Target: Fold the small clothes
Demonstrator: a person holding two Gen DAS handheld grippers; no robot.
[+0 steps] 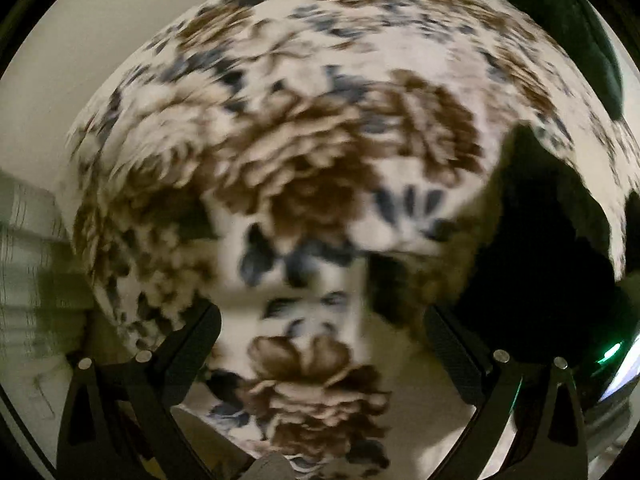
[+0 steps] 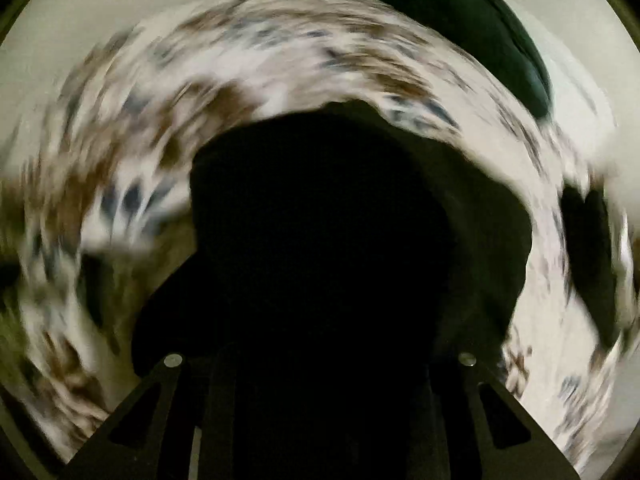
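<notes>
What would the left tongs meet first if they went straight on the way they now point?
Most likely the floral blanket: it fills the view ahead of the open left tongs, with nothing visible between. Blur leaves depth unclear.

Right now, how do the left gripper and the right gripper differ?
The left gripper is wide open with nothing between its fingers; the right gripper's fingertips vanish into the black garment. The left gripper faces the floral blanket; the right gripper faces black cloth. Both views are blurred.

The blanket [image 1: 304,128] is white with brown and blue-grey flowers; the garment [image 2: 340,220] is black; the cushion [image 2: 480,28] is dark green.
</notes>
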